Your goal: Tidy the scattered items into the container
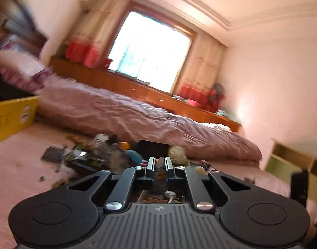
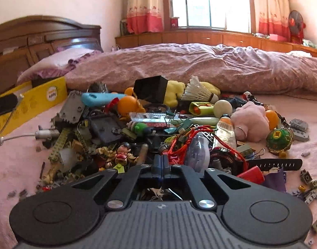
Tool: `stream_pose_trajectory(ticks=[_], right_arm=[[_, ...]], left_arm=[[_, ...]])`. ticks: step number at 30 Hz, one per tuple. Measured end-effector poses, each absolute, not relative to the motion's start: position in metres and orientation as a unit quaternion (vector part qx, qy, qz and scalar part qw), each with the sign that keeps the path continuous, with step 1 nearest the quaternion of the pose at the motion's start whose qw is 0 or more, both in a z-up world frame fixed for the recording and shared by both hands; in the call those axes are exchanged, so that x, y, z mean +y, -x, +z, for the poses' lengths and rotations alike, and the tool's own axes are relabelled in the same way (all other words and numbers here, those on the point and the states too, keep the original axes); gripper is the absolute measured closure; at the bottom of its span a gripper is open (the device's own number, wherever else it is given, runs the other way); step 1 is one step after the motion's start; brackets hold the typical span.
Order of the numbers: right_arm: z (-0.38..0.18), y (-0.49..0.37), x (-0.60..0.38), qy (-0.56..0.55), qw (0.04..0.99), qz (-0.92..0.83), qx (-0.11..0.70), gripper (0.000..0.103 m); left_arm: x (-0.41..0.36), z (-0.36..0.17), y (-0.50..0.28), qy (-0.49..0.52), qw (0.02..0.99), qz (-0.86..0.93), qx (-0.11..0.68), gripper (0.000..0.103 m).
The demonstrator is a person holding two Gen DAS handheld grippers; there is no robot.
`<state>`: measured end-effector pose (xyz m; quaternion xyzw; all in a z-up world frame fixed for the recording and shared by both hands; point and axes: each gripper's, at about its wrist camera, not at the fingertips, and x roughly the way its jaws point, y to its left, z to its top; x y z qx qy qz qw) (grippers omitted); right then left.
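A heap of small toys and bits lies on the pink bed sheet: a shuttlecock, orange balls, a pink plush, a red cord, building bricks. A yellow box stands at the left; it also shows in the left wrist view. My right gripper is shut with nothing between its fingers, low at the near edge of the heap. My left gripper is nearly shut on a small dark item with an orange patch, raised and tilted; this view is blurred.
A rumpled pink quilt lies behind the heap, with a pillow and dark wooden headboard at left. A white cable runs over the sheet by the box. Loose grey bricks lie at right.
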<state>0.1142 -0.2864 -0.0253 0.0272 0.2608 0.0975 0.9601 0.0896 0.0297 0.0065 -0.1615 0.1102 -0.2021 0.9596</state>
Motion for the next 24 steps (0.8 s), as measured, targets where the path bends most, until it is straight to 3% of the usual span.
stream_pose_trajectory(ticks=[2,5,10,14,24], right_arm=[[-0.022,-0.113,-0.288,-0.046,0.96,0.11,0.255,0.09],[-0.018,-0.11,-0.282,-0.041,0.962,0.131,0.236,0.085],[-0.033,-0.12,-0.269,-0.015,0.953,0.129,0.272,0.088],[-0.034,-0.116,-0.266,-0.008,0.957,0.126,0.263,0.093],[-0.023,-0.11,-0.29,-0.06,0.965,0.101,0.235,0.093]], left_arm=[[0.042,0.007,-0.094,0.194,0.956,-0.187,0.115,0.094],[0.058,0.011,-0.096,0.224,0.953,-0.176,0.106,0.094],[0.072,0.017,-0.091,0.238,0.951,-0.179,0.087,0.094],[0.069,0.02,-0.089,0.227,0.953,-0.183,0.081,0.094],[0.07,0.016,-0.089,0.247,0.949,-0.177,0.086,0.094]])
